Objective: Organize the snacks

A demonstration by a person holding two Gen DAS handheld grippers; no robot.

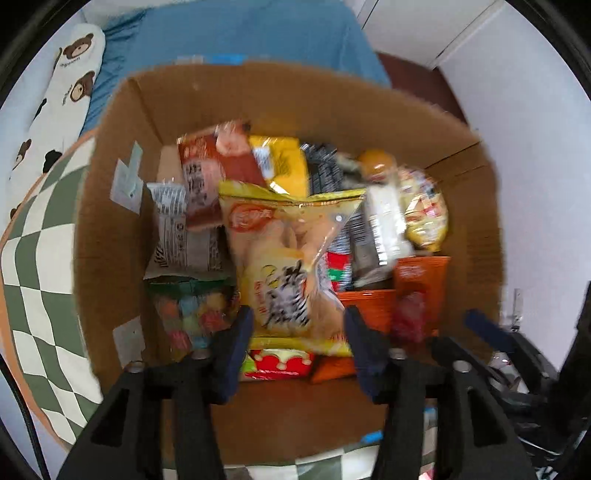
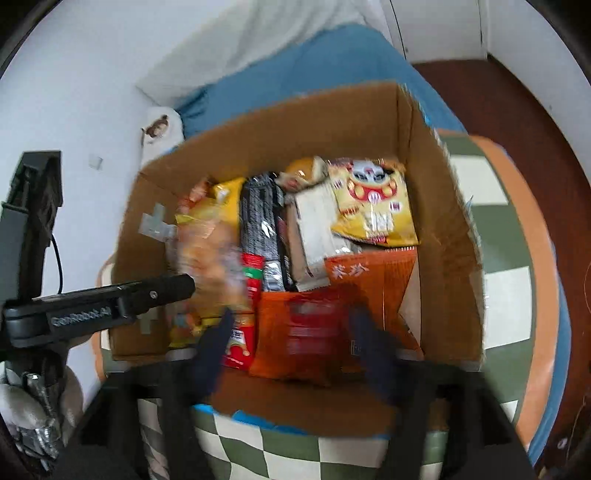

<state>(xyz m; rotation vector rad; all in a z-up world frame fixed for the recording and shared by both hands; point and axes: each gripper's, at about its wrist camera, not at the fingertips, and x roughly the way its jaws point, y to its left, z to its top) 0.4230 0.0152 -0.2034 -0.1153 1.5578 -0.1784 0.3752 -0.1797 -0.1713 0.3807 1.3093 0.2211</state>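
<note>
A brown cardboard box (image 1: 110,229) holds several snack packs; it also shows in the right wrist view (image 2: 454,258). My left gripper (image 1: 299,325) is open over the box, its fingers either side of a yellow snack bag (image 1: 288,266) that lies on top, apart from it. My right gripper (image 2: 288,328) is open above an orange-red pack (image 2: 306,325) near the box's front wall; the view is blurred. A yellow cracker bag (image 2: 373,203), a black pack (image 2: 262,221) and an orange pouch (image 2: 373,284) lie in the box. The left gripper's side (image 2: 110,310) shows at the box's left.
The box stands on a green-and-white checked cloth (image 1: 33,266) with an orange border. Behind it is a blue bed sheet (image 1: 240,33) and a bear-print pillow (image 1: 62,96). White walls flank both sides. Dark red floor (image 2: 517,110) lies at the right.
</note>
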